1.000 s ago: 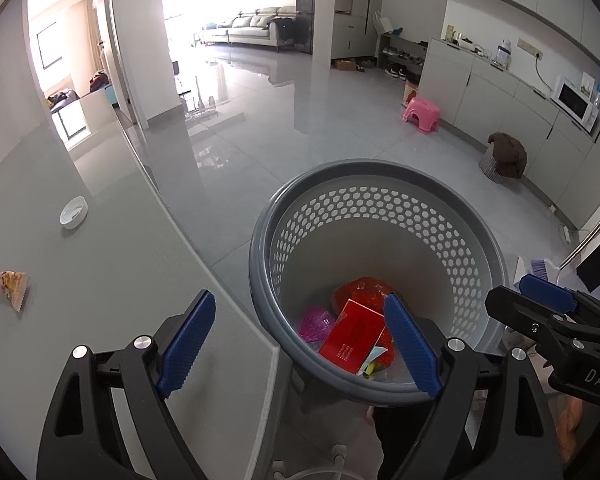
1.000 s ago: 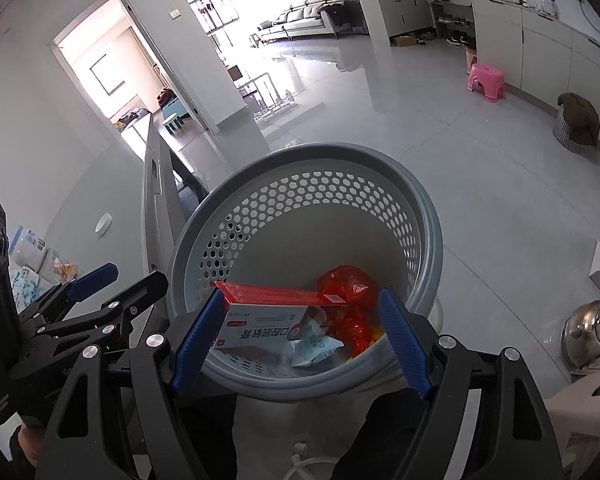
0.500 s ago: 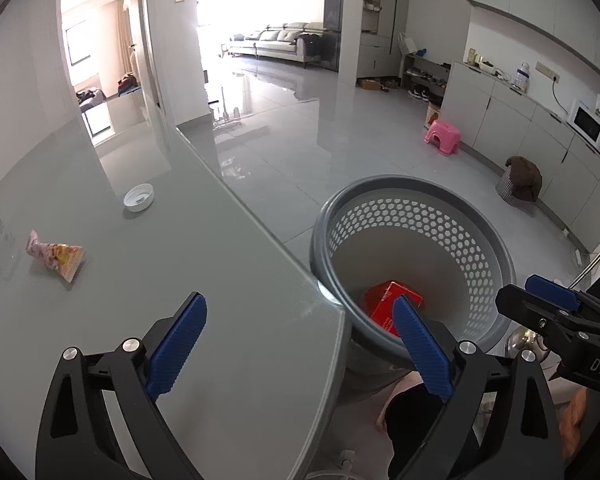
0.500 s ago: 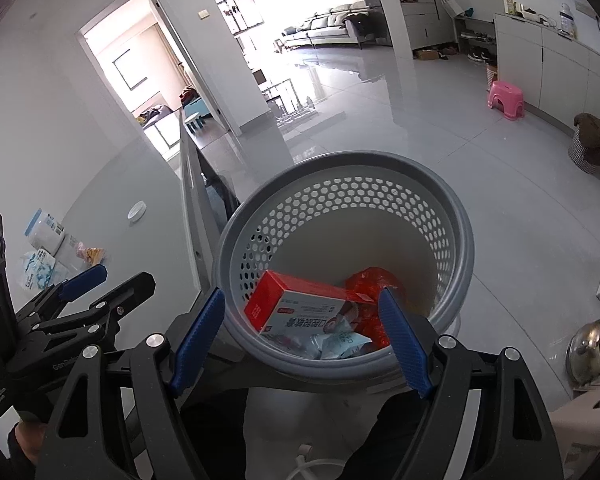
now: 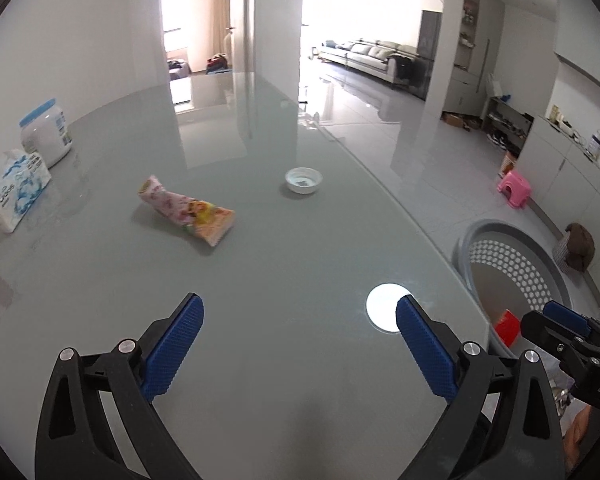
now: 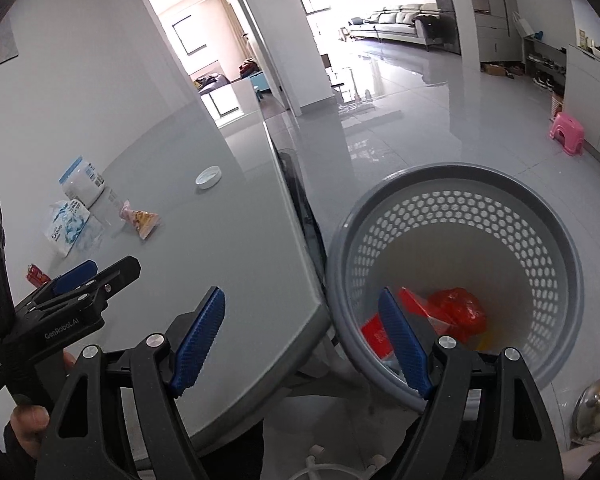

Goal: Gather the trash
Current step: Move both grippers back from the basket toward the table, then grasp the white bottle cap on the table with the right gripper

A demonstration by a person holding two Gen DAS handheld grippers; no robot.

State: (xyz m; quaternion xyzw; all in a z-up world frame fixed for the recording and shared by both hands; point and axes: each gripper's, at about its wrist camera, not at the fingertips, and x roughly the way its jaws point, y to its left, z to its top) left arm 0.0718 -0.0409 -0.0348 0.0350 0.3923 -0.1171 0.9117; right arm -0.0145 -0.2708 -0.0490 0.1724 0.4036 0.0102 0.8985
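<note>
A grey perforated trash basket (image 6: 456,184) stands on the floor beside the table's edge; it also shows in the left wrist view (image 5: 500,236). It holds a red box (image 6: 374,334) and a red crumpled wrapper (image 6: 460,308). A pink and yellow snack wrapper (image 5: 188,210) lies on the grey table (image 5: 280,260), and shows in the right wrist view (image 6: 140,220). My left gripper (image 5: 298,344) is open and empty over the table, short of the wrapper. My right gripper (image 6: 300,336) is open and empty over the table corner and basket rim.
On the table are a white lid (image 5: 303,180), a tissue pack (image 5: 18,190), a white jar with a blue lid (image 5: 46,134) and a small red item (image 6: 38,274). A pink stool (image 6: 567,132) stands on the floor. A metal kettle lid (image 6: 596,404) is at the lower right.
My left gripper swung left from above the basket to over the table, bringing the snack wrapper ahead of it. My right gripper drew back left; the red box lies in the basket.
</note>
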